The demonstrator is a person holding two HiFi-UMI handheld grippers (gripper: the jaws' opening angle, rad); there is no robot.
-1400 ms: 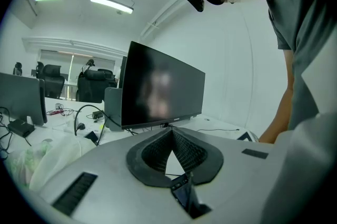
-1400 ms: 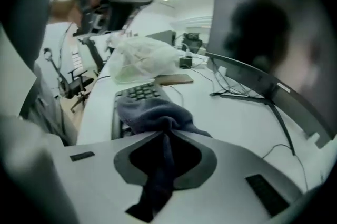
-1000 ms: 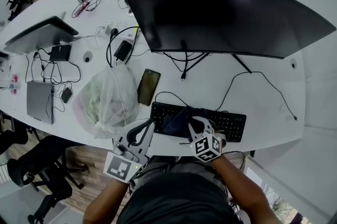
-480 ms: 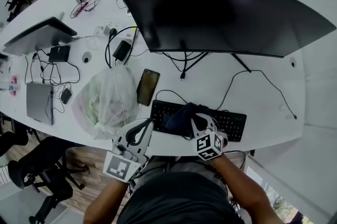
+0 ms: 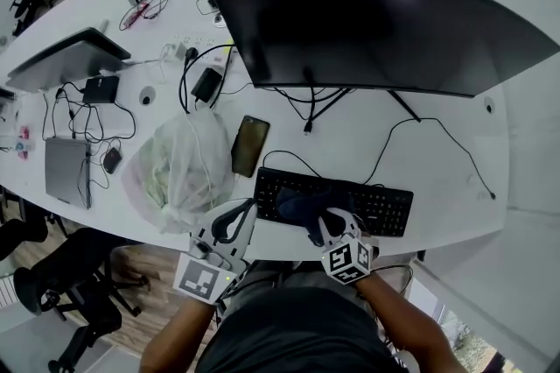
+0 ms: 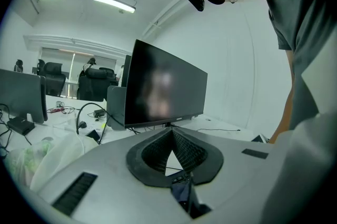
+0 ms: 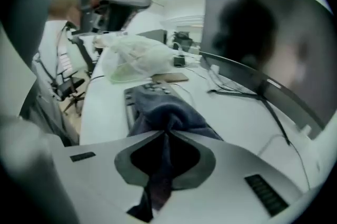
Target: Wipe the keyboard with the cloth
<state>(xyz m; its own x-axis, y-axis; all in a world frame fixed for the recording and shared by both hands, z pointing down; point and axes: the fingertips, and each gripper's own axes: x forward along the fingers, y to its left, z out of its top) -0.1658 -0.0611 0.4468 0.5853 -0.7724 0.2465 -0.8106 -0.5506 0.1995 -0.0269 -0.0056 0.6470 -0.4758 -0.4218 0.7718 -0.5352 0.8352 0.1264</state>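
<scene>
White desk [image 5: 437, 179] beneath a wide dark monitor [image 5: 376, 21], seen from the head view; a plastic bag [image 5: 179, 165] and a phone [image 5: 248, 146] lie left of centre. The black keyboard [image 5: 385, 207] sits along the near edge at lower centre. The right gripper [image 5: 325, 227] pinches the dark blue cloth [image 5: 302, 207], with its jaws closed on a fold that bunches ahead of the tips in the right gripper view. The cloth rests on the left-centre keys. Compared with a second ago, it has slid off the keyboard's far edge toward the near rows and a little rightward. This suggests a wiping stroke is under way, with the right-hand keys apparently not yet covered. The left gripper [image 5: 243, 212] hovers just off the keyboard's lower-left corner, unmoved, with its jaw tips together and nothing held between them.
</scene>
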